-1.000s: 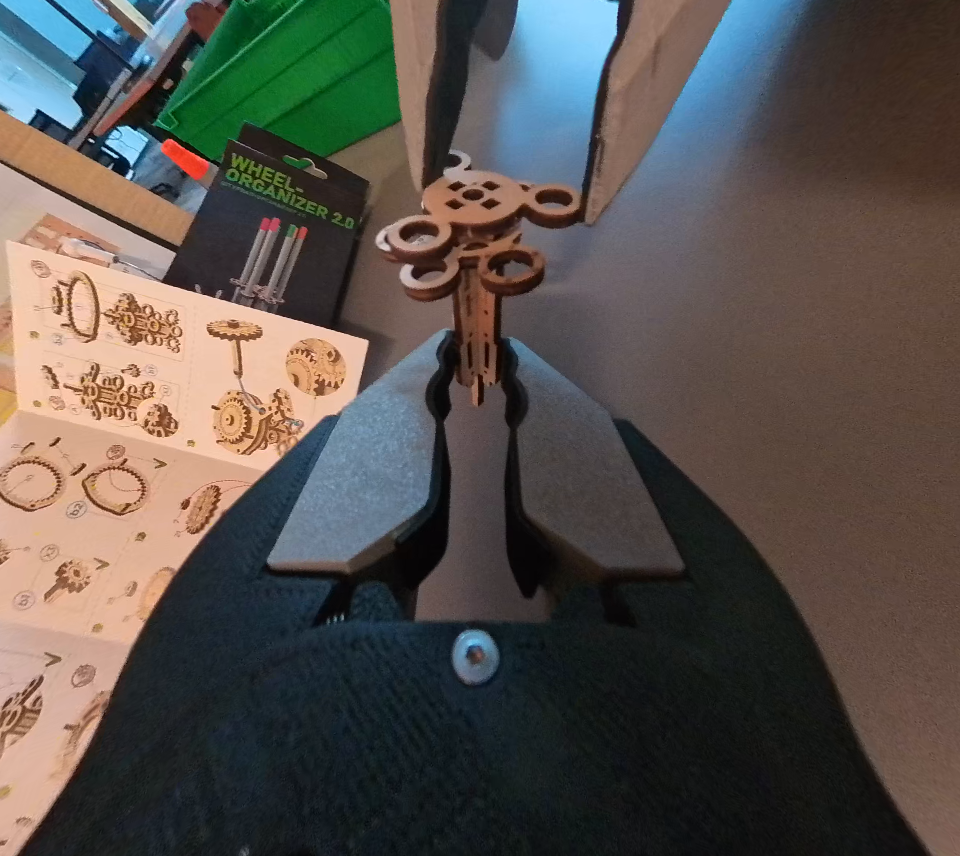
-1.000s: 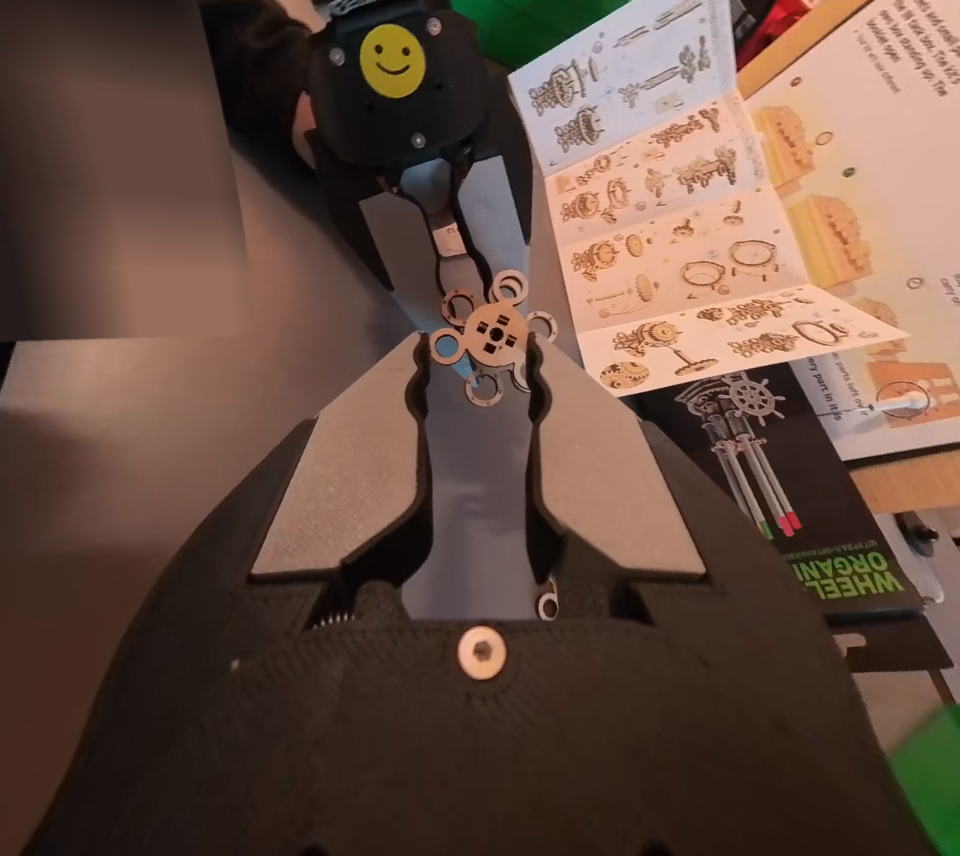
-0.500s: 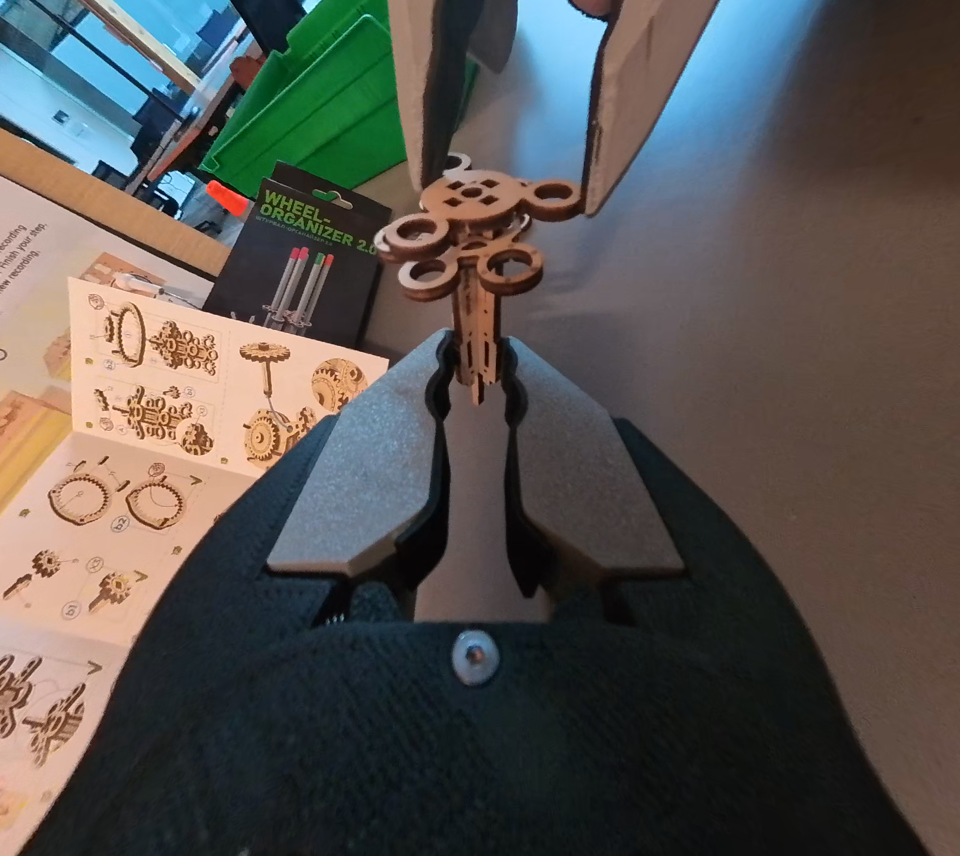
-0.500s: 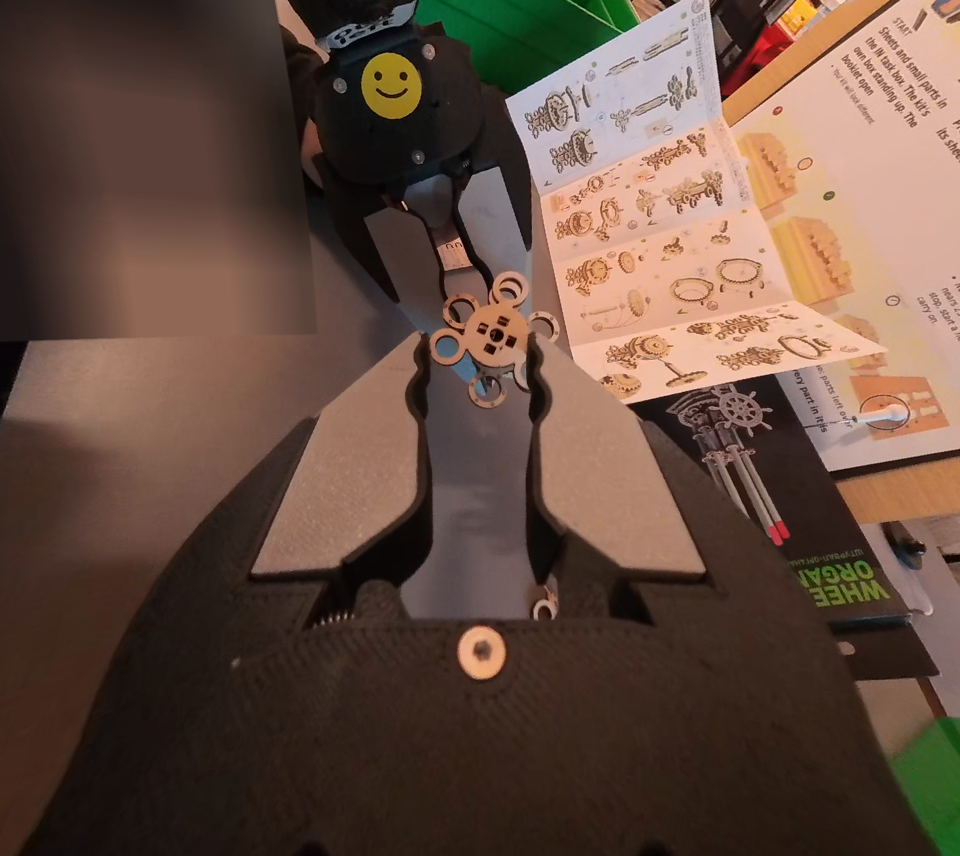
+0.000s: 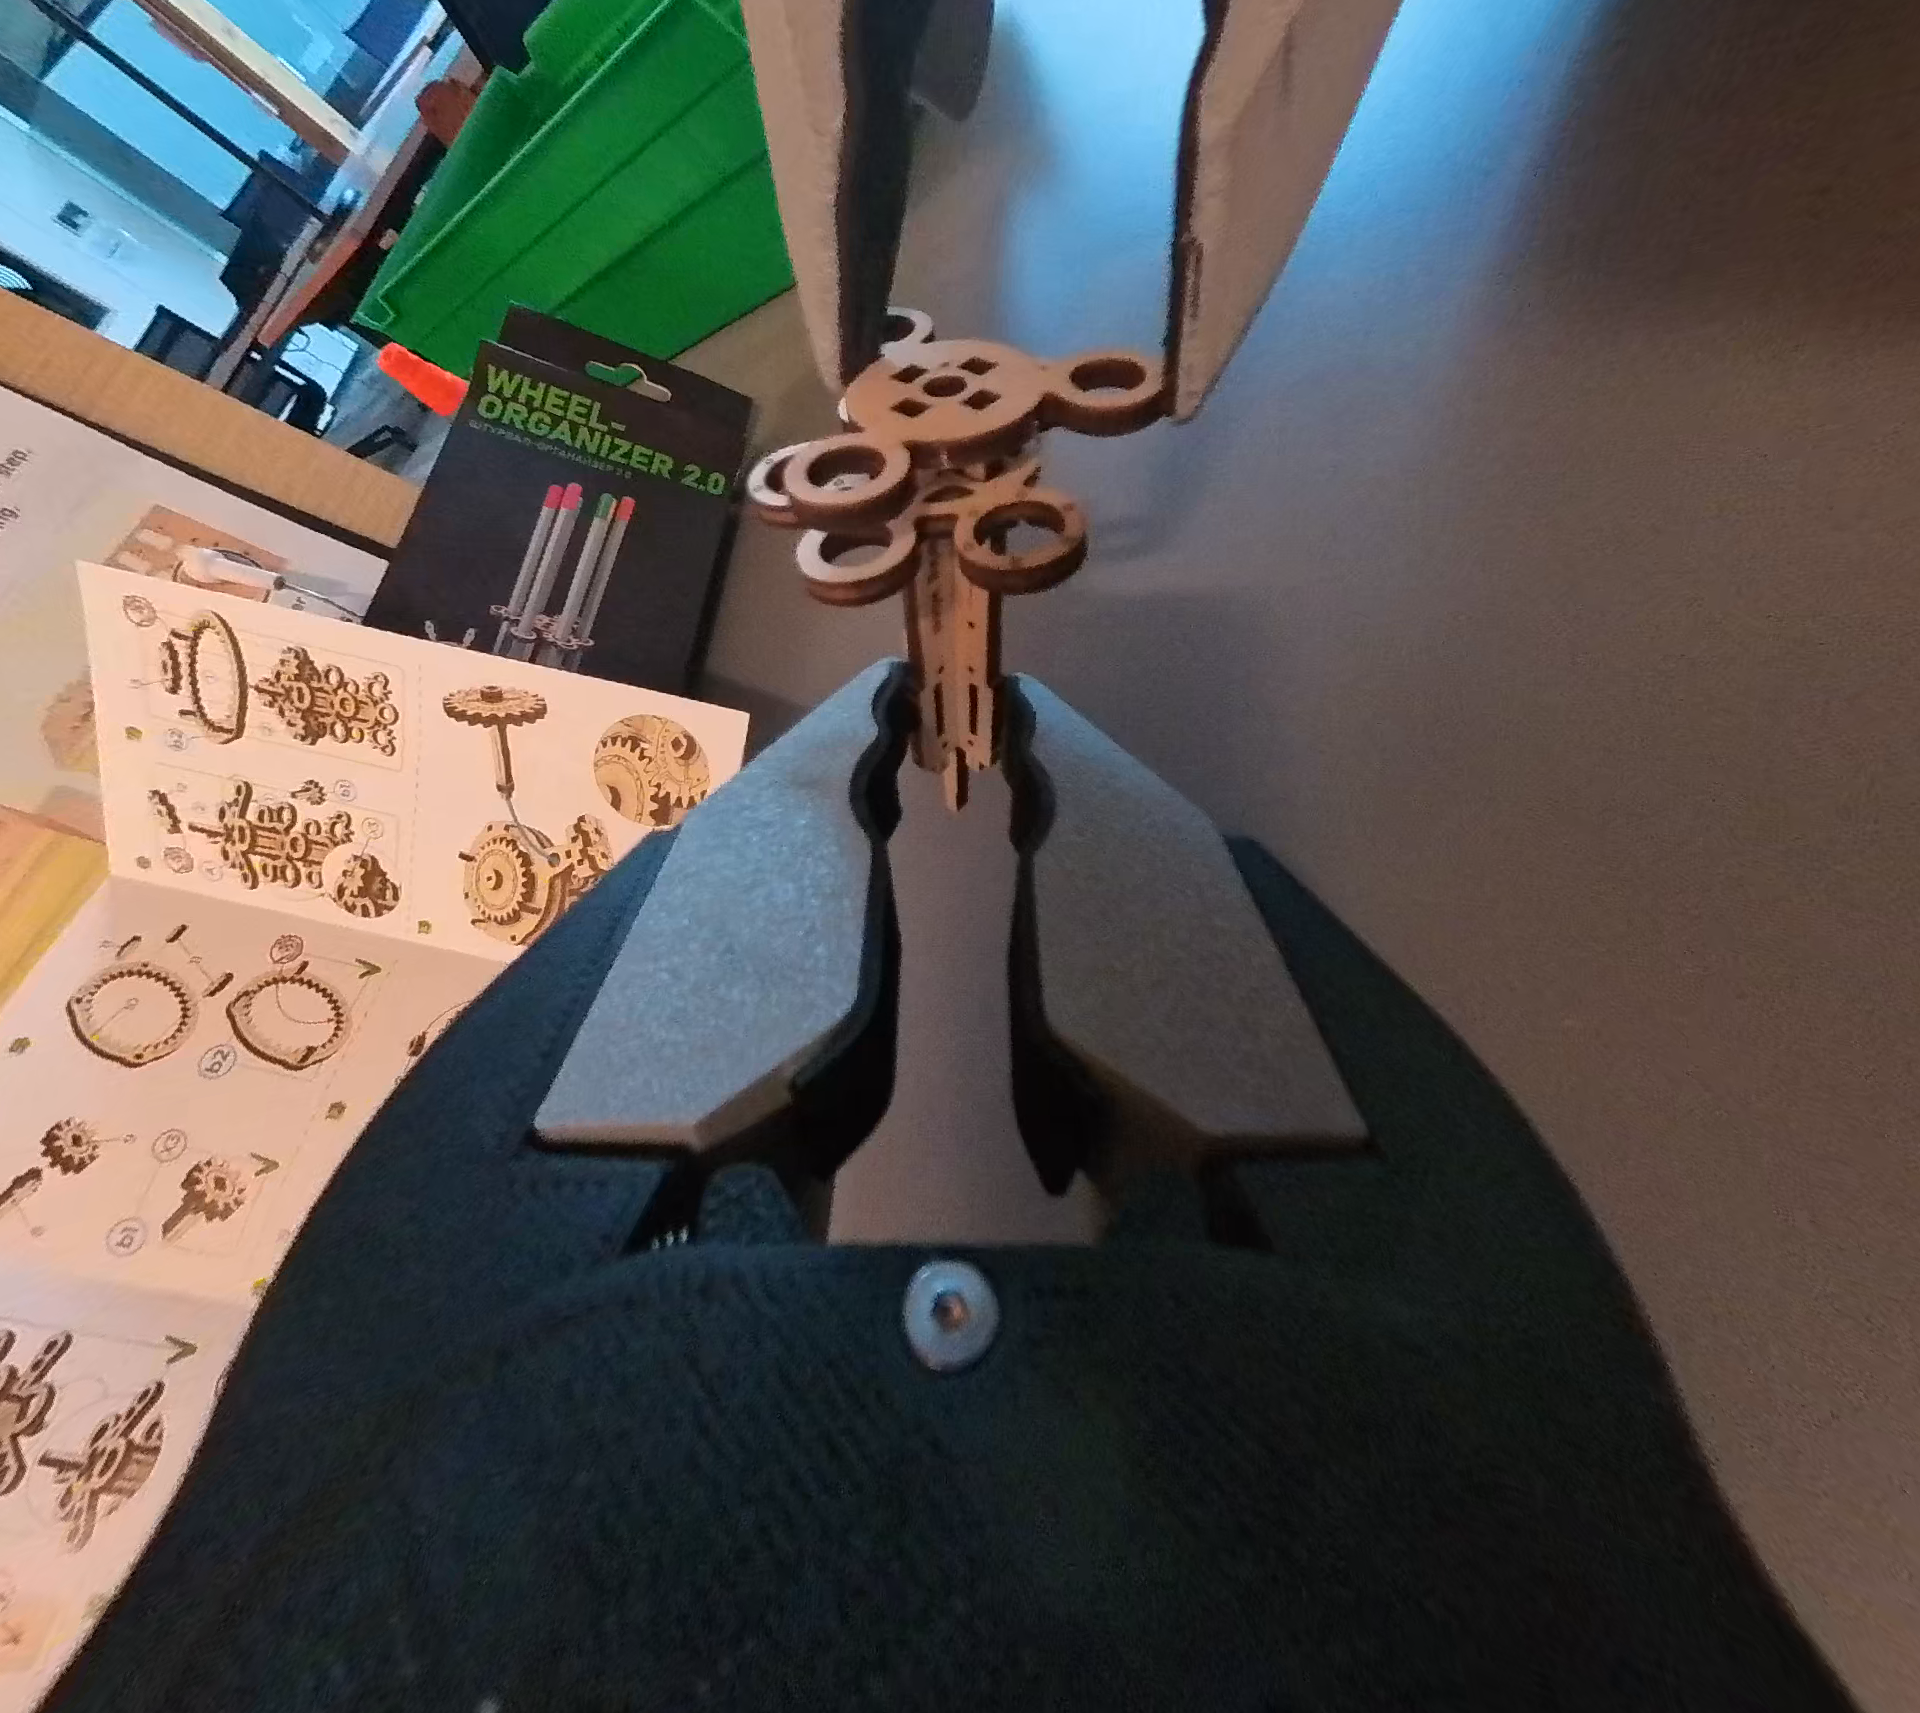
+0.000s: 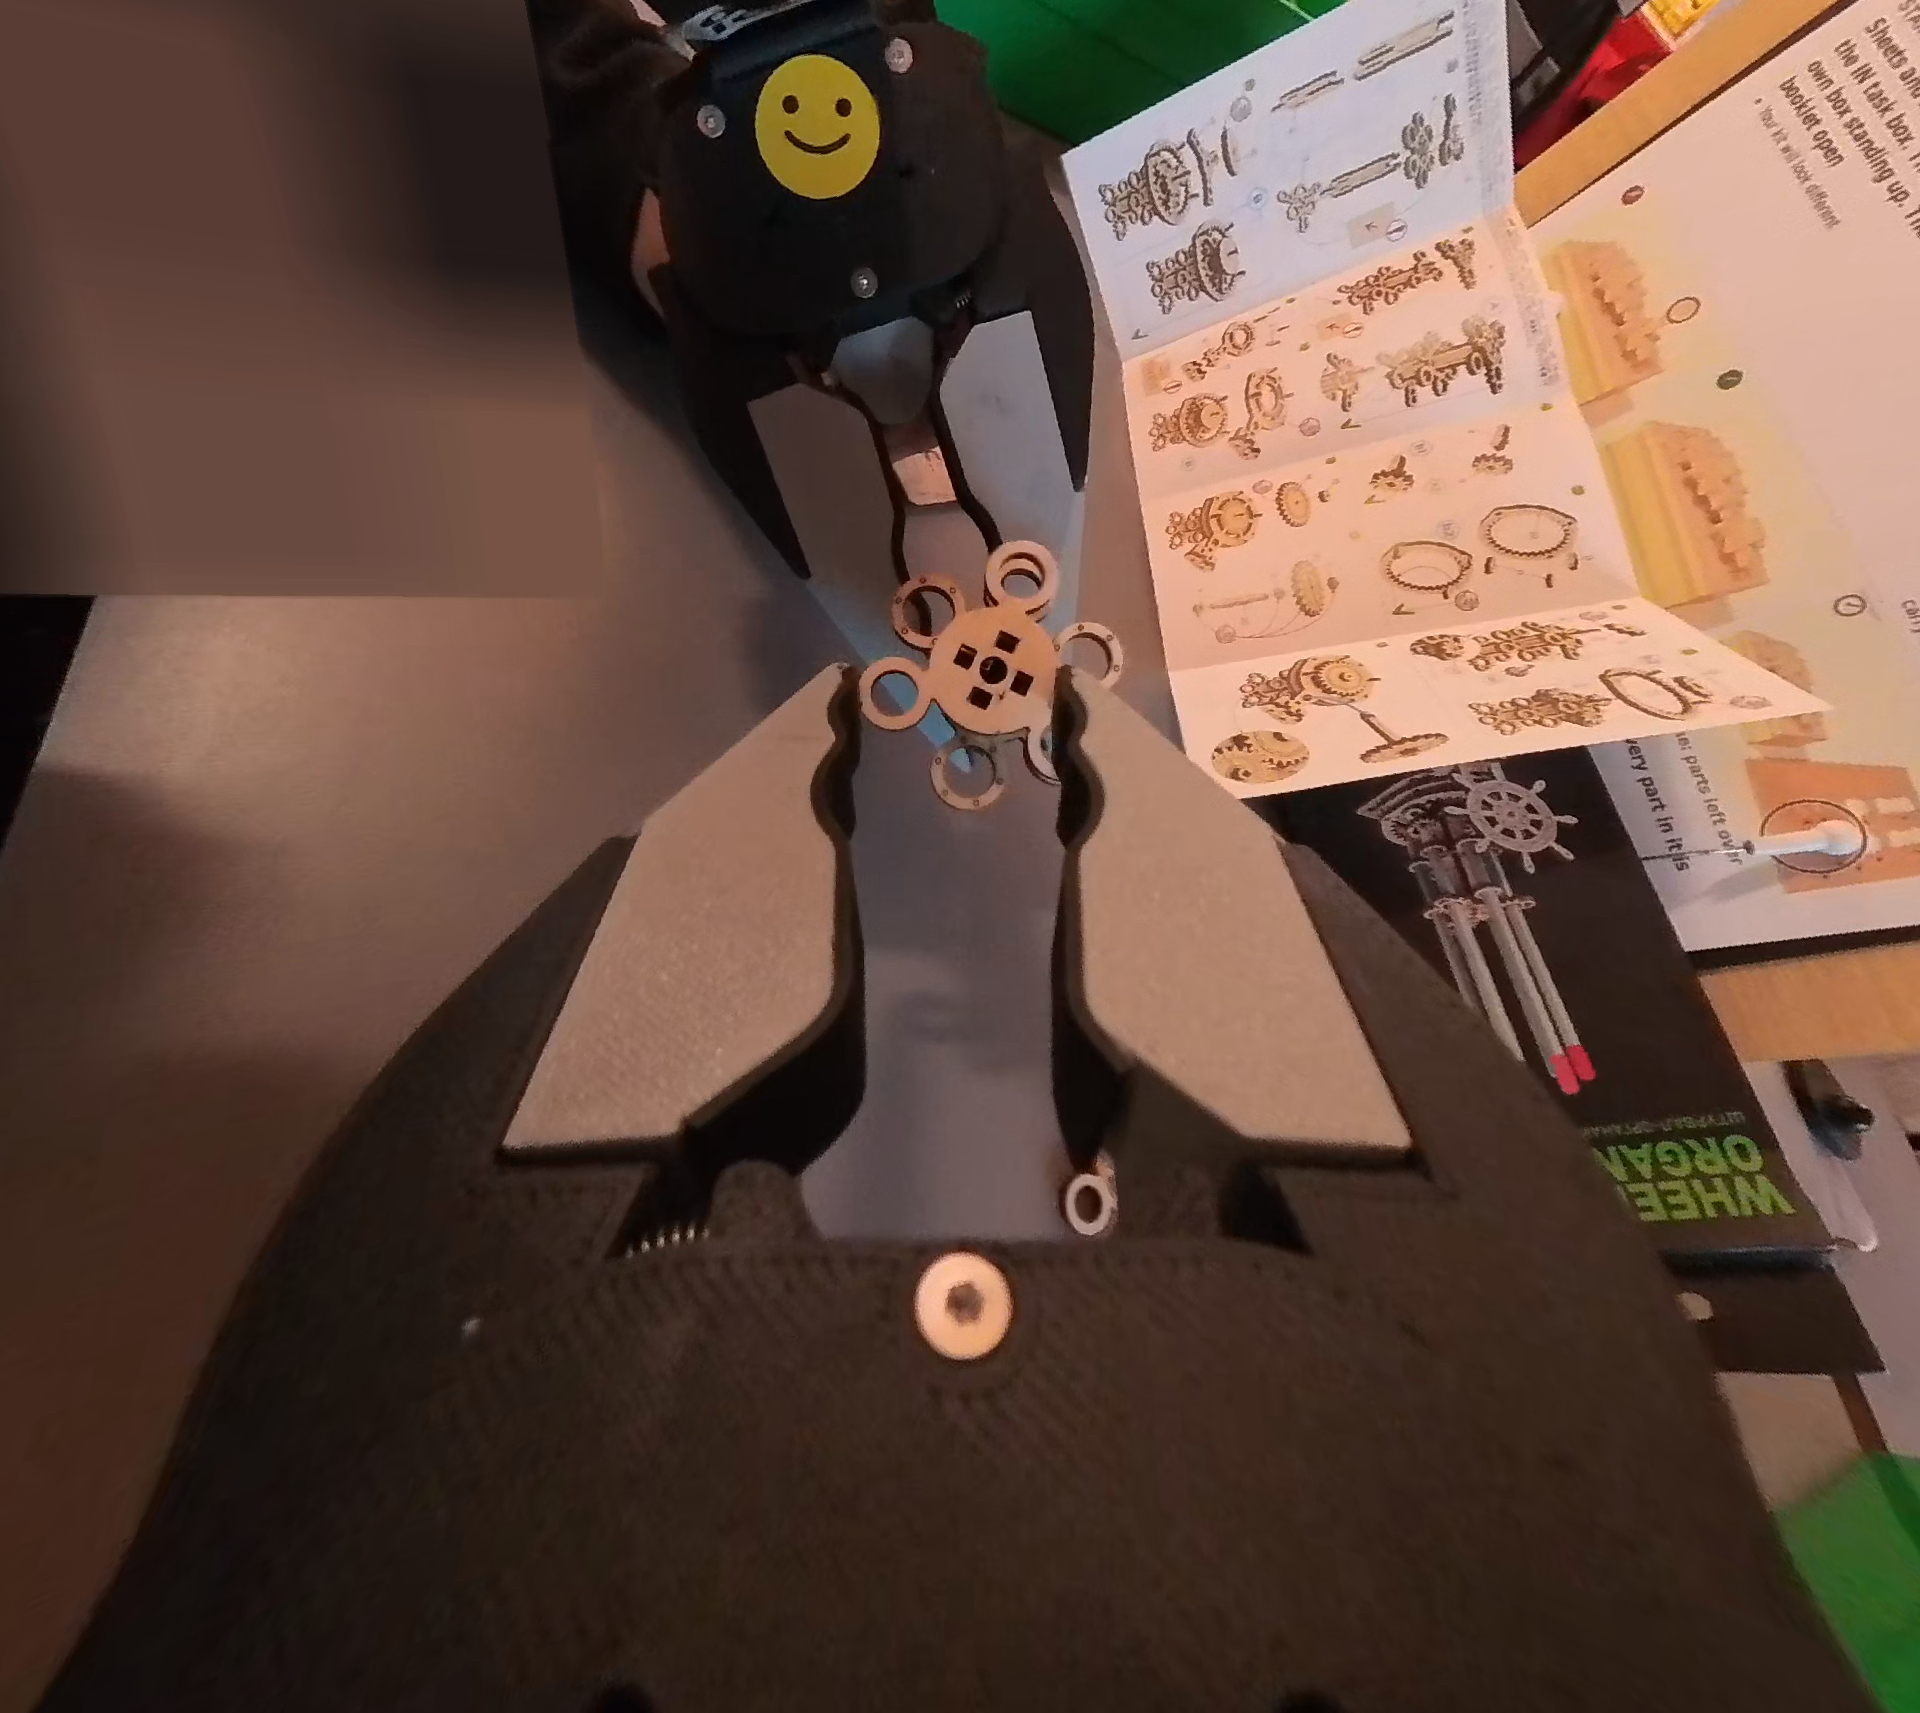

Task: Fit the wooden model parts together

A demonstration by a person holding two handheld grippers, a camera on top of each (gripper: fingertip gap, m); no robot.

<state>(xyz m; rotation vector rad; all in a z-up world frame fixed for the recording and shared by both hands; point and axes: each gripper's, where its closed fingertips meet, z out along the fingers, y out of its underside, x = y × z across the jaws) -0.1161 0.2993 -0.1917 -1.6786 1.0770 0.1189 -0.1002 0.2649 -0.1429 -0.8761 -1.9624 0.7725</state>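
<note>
My left gripper is shut on a wooden shaft that carries a ringed wooden disc at its far end. My right gripper is shut on a second ringed wooden disc with square holes and holds it flat against the end of the shaft. In the left wrist view this disc sits between the right gripper's pale fingers, right above the first disc. In the right wrist view the left gripper, with a yellow smiley sticker, faces me behind the disc.
A folded instruction sheet stands on the grey table beside a black product box. Green bins stand behind. A small loose wooden ring lies on the table under the right gripper. A poster board stands at the right.
Both grippers have shifted slightly together against the background, and the instruction sheet and box have slid in view. The two discs stay pressed close; both grips are unchanged.
</note>
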